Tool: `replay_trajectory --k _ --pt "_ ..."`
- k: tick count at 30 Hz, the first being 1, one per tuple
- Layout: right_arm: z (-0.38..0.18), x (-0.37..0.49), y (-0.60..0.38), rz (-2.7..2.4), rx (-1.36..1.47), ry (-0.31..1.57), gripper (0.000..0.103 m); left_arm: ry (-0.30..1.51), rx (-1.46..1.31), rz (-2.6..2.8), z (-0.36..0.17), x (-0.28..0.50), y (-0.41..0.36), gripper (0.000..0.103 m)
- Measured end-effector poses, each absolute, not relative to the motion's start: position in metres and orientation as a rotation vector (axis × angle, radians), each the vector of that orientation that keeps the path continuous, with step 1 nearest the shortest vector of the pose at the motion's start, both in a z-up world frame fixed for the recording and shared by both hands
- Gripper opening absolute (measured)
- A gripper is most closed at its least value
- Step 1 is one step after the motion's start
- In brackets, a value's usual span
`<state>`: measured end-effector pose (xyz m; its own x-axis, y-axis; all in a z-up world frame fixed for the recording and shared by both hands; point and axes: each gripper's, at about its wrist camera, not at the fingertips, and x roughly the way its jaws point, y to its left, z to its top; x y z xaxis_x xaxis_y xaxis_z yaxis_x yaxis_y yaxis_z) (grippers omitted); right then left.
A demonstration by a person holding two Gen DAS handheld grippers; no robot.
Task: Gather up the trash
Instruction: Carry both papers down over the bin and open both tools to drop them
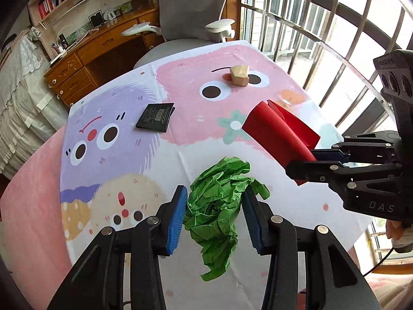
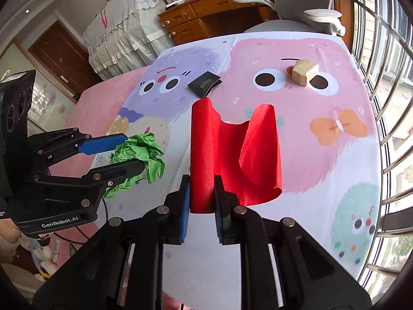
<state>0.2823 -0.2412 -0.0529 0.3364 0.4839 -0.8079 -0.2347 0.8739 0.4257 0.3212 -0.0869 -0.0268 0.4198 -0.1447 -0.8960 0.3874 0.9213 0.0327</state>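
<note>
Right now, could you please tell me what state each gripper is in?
Left gripper: closed on the crumpled green paper.
Right gripper: closed on the curled red paper.

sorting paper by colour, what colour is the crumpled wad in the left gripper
Green: the crumpled paper wad is bright green, clearest in the left wrist view.

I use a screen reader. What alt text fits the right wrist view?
The right hand-held gripper clamps a curled red paper above a cartoon tablecloth. At left, the left hand-held gripper holds crumpled green paper.
</note>
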Motion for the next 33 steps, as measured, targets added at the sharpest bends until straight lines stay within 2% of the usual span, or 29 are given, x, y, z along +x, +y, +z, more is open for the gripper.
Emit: replay_trajectory --k 9,19,27,33 --pt "-0.001 0.107 -0.184 0.352 0.267 1.067 0.014 1.03 0.215 -0.423 0.0 0.158 -0.024 0.043" --pt "-0.005 -0.039 -0.118 0.32 0.167 1.173 0.014 1.104 0.169 -0.504 -0.031 0.037 0.021 0.043" --pt "-0.06 -0.077 -0.11 0.343 0.139 1.329 0.014 1.194 0.121 -0.521 -0.081 -0.003 0.013 0.043" --pt "-0.159 -0.077 -0.119 0.357 0.195 1.459 0.014 1.322 0.069 -0.471 -0.164 -0.015 0.002 0.043"
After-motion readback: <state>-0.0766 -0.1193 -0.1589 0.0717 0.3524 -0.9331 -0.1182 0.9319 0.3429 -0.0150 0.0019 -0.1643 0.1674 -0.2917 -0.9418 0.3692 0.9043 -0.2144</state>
